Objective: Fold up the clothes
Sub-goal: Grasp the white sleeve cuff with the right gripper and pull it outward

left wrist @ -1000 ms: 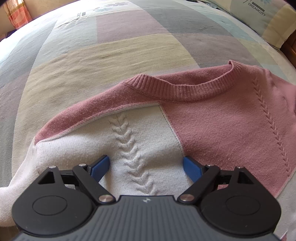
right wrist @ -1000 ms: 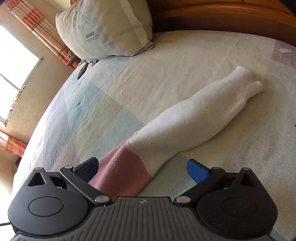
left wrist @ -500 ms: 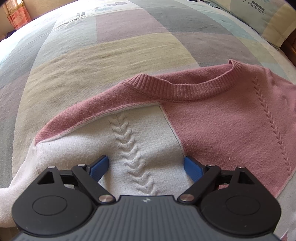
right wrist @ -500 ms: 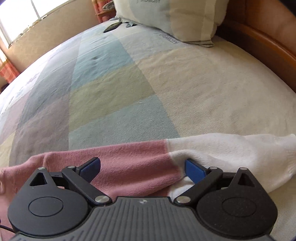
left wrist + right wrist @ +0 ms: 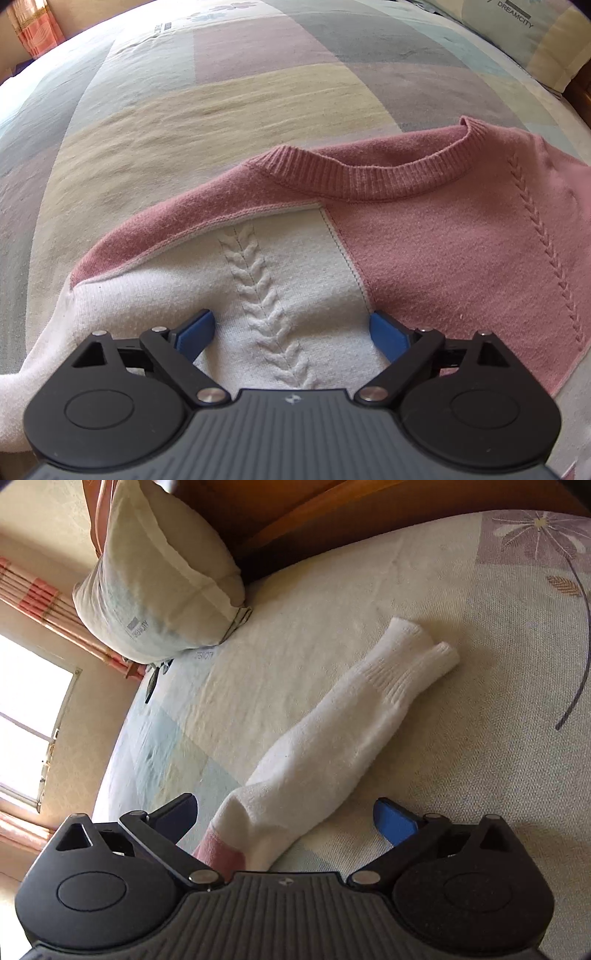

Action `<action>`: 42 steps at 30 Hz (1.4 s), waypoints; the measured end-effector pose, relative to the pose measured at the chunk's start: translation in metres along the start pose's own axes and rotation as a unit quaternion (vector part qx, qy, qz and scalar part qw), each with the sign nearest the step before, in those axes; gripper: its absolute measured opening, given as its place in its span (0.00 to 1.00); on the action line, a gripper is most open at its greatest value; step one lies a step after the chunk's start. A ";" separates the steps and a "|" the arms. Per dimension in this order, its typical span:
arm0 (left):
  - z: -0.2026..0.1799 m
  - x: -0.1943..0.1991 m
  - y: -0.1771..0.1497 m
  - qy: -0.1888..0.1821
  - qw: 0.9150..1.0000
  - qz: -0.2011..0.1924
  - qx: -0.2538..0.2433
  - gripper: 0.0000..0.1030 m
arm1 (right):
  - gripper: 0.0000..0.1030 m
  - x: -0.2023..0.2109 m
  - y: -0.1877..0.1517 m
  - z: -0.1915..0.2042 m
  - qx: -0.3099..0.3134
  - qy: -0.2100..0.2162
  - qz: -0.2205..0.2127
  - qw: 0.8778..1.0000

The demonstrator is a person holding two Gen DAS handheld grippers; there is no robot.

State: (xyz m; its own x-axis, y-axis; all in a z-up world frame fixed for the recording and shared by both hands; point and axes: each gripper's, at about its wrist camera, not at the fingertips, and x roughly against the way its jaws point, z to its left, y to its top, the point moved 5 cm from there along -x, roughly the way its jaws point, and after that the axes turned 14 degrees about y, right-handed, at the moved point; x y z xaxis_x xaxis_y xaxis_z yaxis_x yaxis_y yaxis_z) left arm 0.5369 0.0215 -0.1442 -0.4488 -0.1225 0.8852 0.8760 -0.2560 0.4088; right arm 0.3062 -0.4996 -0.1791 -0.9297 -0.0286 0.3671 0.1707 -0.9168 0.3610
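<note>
Pink-and-white knitted sweater (image 5: pixel 369 236) spread flat, front up, on the patchwork bedspread (image 5: pixel 229 99), ribbed collar (image 5: pixel 369 177) toward the far side and unfolded throughout. White panel with its raised cable braid (image 5: pixel 266 306) nearest the left camera, pink panel beside it. Laid out this way, probably, so sleeves and sides can be turned in over the body.

In the right wrist view, one sleeve (image 5: pixel 332 738) stretched straight out across the cream part of the cover, white along most of its length, pink only at the near end, ribbed cuff (image 5: pixel 417 657) slightly parted at the far end. Not yet folded inward.

Left gripper (image 5: pixel 291 328) poised low over the white chest panel, jaws opening and well apart, blue pads (image 5: pixel 195 328) either side of the braid with fabric below them but nothing pinched. Placed there, likely, to pin the body down while the sleeve gets moved.

Right gripper (image 5: pixel 284 819) spread wide as well, straddling the sleeve near the pink band, pads clear of the knit on both sides. Lined up along the sleeve, seemingly for a grab.

Further out: a pillow (image 5: pixel 162 590) against the wooden headboard (image 5: pixel 295 513), striped curtain (image 5: pixel 40 598) and bright window (image 5: pixel 29 716) beyond.
</note>
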 end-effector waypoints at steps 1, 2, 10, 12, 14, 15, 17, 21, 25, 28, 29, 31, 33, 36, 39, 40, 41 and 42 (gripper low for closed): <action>-0.001 0.001 0.000 0.001 1.000 0.002 -0.001 0.89 | 1.00 -0.001 0.003 -0.002 -0.001 0.010 -0.008 1.000; -0.002 0.001 0.000 0.002 1.000 0.003 -0.002 0.89 | 1.00 -0.002 0.006 -0.005 -0.001 0.019 -0.014 1.000; -0.004 0.001 0.001 0.007 1.000 0.007 -0.001 0.90 | 0.93 0.001 0.000 -0.006 -0.024 0.058 0.005 0.998; -0.003 0.001 0.001 0.008 1.000 0.008 -0.001 0.90 | 0.78 0.005 -0.001 -0.015 -0.019 0.061 -0.006 0.998; -0.003 0.000 0.001 0.009 1.000 0.008 -0.001 0.91 | 0.36 0.009 0.005 -0.035 -0.058 0.068 -0.026 0.996; -0.003 0.000 0.001 0.009 1.000 0.008 -0.001 0.91 | 0.04 0.010 0.007 -0.046 -0.083 0.073 -0.032 0.993; -0.002 -0.001 0.001 0.010 1.000 0.009 -0.001 0.91 | 0.06 0.012 0.009 -0.056 -0.107 0.071 -0.032 0.991; -0.002 -0.001 0.002 0.011 1.000 0.012 -0.004 0.91 | 0.09 0.010 0.010 -0.047 -0.099 0.045 -0.019 0.994; -0.002 -0.002 0.002 0.011 1.000 0.015 -0.009 0.91 | 0.10 0.017 0.024 -0.023 -0.056 0.024 -0.005 0.998; -0.002 -0.003 0.000 0.011 1.000 0.013 -0.008 0.91 | 0.09 0.029 0.042 0.001 -0.014 0.017 0.005 1.000; -0.002 -0.003 0.000 0.011 1.000 0.012 -0.007 0.91 | 0.09 0.033 0.047 0.009 0.004 0.011 0.015 1.000; -0.002 -0.004 0.000 0.012 1.000 0.011 -0.005 0.91 | 0.09 0.038 0.055 0.019 0.031 -0.010 0.032 0.999; -0.002 -0.004 0.000 0.011 1.000 0.011 -0.005 0.91 | 0.10 0.038 0.059 0.017 0.051 -0.049 0.060 0.996; -0.002 -0.003 0.000 0.010 1.000 0.009 -0.004 0.91 | 0.20 0.035 0.058 -0.013 0.011 -0.101 0.095 0.990; -0.001 -0.003 -0.001 0.010 1.000 0.007 -0.004 0.91 | 0.32 0.043 0.056 -0.044 -0.065 -0.078 0.046 0.994; -0.001 -0.003 -0.001 0.010 1.000 0.007 -0.004 0.91 | 0.33 0.047 0.055 -0.051 -0.086 -0.062 0.018 0.994; -0.001 -0.003 -0.001 0.010 1.000 0.006 -0.005 0.91 | 0.33 0.050 0.054 -0.059 -0.106 -0.047 -0.009 0.993; -0.001 -0.003 0.000 0.009 1.000 0.006 -0.006 0.91 | 0.33 0.054 0.054 -0.066 -0.126 -0.031 -0.036 0.991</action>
State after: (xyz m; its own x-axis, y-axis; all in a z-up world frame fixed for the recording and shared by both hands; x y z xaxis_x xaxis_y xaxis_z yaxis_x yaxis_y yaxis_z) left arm 0.5375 0.0210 -0.1470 -0.4407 -0.1433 0.8862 0.8797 -0.2655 0.3945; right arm 0.2439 -0.5768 -0.1965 -0.9131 0.0583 0.4035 0.0105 -0.9860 0.1662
